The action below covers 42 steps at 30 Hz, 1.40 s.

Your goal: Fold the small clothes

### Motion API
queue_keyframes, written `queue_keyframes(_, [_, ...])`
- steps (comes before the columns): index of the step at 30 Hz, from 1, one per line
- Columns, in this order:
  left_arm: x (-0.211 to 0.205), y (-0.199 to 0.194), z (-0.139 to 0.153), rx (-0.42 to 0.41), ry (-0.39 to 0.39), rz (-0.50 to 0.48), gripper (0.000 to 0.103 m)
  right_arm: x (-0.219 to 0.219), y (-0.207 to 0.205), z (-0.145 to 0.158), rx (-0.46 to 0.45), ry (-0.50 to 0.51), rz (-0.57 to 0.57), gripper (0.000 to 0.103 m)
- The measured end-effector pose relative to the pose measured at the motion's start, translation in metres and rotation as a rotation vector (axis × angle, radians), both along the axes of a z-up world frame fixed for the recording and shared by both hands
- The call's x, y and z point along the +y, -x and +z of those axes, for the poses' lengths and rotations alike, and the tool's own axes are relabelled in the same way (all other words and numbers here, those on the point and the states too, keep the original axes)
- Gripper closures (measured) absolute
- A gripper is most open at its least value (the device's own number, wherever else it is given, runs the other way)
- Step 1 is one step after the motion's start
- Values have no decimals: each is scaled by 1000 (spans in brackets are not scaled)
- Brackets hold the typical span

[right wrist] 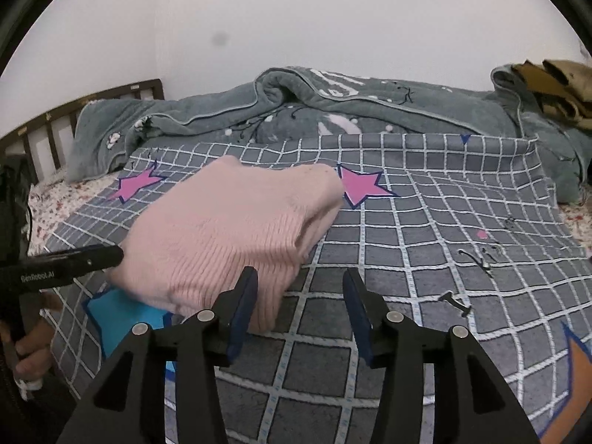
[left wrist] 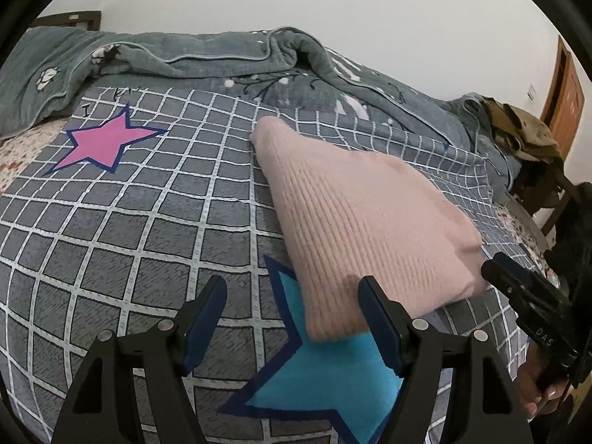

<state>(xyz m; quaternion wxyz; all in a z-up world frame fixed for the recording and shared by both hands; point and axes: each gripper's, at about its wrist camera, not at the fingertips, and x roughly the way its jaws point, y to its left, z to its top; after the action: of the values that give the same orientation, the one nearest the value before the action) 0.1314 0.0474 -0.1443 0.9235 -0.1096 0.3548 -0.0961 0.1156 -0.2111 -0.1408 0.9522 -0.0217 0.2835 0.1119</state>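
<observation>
Left wrist view shows the folded pink knit sweater [left wrist: 366, 229] on the checked bedsheet [left wrist: 129, 240], soft, light, best pinched at its near edge, both left gripper [left wrist: 292, 318] and right gripper [right wrist: 299, 310] spread wide, empty

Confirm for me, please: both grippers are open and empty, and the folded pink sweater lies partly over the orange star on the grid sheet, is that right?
Not quite: the pink sweater lies partly over the blue star, not an orange one, as the left wrist view shows. The rest holds: the left gripper and right gripper are both open and empty.
</observation>
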Motion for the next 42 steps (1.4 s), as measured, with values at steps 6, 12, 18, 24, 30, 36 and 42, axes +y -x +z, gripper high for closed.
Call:
queue_keyframes(6, [-11,13,7,-23,-26,-51,31,-3,9,7,80,8,-77,53])
queue_keyframes(12, [-27,37,24,-59,-66,-57,31,-14,23,25,150,6,-138,53])
queue_keyframes(18, [-30,60,57,-75,-52,2,20,-27,48,57,122,-1,-157,26])
queue_keyframes(24, [-33,87,91,-70,-82,65,18,-38,83,94,58,-18,-152,6])
queue_keyframes(30, [-42,119,122,-98,-125,104,16,-47,110,119,43,-57,-144,1])
queue_keyframes(36, [-49,147,146,-141,-176,146,6,-53,136,138,16,-42,-161,1])
queue_keyframes(42, [-56,158,160,-160,-197,154,5,-57,151,145,10,-38,-166,1])
